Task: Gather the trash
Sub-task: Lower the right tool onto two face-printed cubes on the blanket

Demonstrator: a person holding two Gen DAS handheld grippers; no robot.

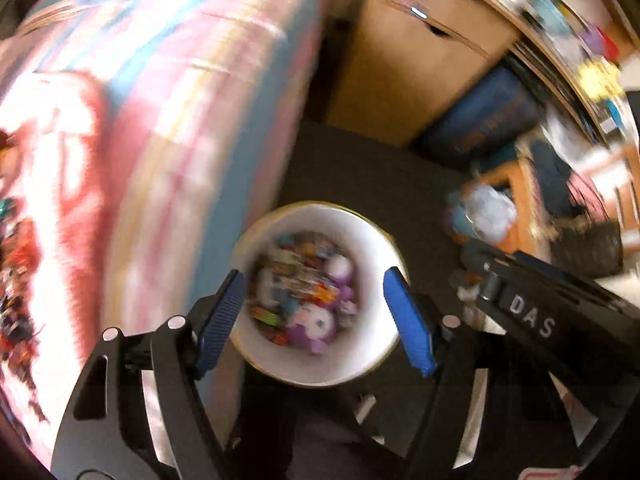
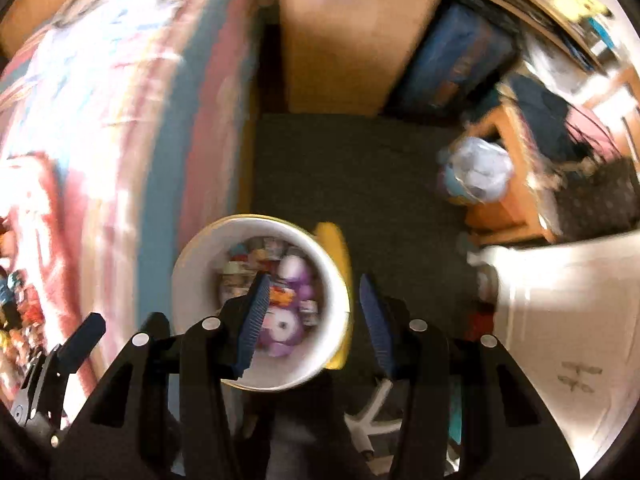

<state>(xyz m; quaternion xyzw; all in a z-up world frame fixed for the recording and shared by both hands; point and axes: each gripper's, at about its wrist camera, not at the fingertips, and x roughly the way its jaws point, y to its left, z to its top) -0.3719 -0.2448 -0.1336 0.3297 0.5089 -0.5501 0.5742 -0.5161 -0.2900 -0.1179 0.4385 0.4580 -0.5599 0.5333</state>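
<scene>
A white bin (image 1: 372,248) (image 2: 192,280) with a yellow outside stands on dark carpet beside a bed. It holds mixed trash (image 1: 304,300) (image 2: 280,292): colourful wrappers and purple and white pieces. My left gripper (image 1: 313,278) hangs open above the bin, nothing between its blue fingers (image 1: 220,320). My right gripper (image 2: 313,280) is open too and empty, over the bin's right rim. More colourful wrappers (image 1: 12,280) (image 2: 16,308) lie on the bed at the far left. Both views are blurred by motion.
A bed with a pink and blue striped cover (image 1: 160,120) (image 2: 120,120) fills the left. A wooden cabinet (image 1: 400,60) and a blue bag (image 1: 480,116) stand beyond the carpet. A pale plastic bag (image 2: 476,176) sits by wooden furniture on the right. White furniture (image 2: 560,320) is near right.
</scene>
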